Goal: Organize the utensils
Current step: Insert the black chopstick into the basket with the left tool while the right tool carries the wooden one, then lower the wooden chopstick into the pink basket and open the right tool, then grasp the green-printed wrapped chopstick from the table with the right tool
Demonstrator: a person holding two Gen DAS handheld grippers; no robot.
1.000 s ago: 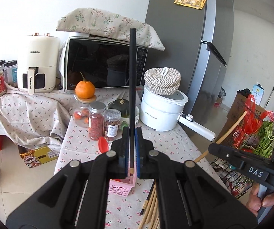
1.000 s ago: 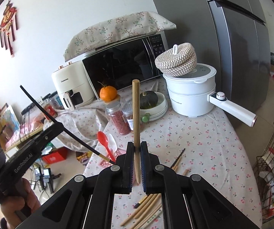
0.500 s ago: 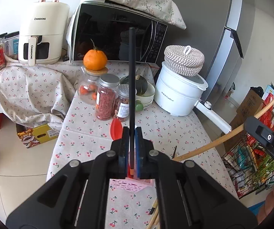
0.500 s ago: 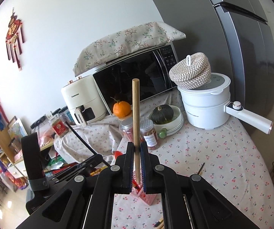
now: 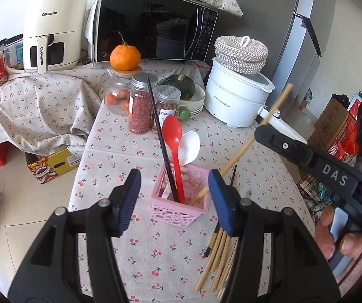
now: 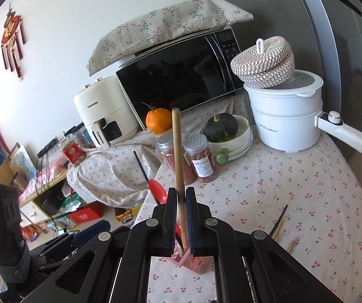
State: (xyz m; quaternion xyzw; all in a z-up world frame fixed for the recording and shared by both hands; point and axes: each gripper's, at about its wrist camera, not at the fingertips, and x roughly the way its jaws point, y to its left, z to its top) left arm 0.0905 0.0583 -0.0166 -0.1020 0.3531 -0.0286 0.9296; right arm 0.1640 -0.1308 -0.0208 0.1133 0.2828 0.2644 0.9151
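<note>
Two "CHANGHONG" marks, air fryer (image 5: 52, 27)

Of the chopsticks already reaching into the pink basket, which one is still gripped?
The bamboo chopstick, clamped in the right hand-held gripper; the black chopstick stands free.

White wall (image 6: 54, 25), grey fridge (image 5: 294, 25) — pale tiled floor (image 5: 29, 202).
</note>
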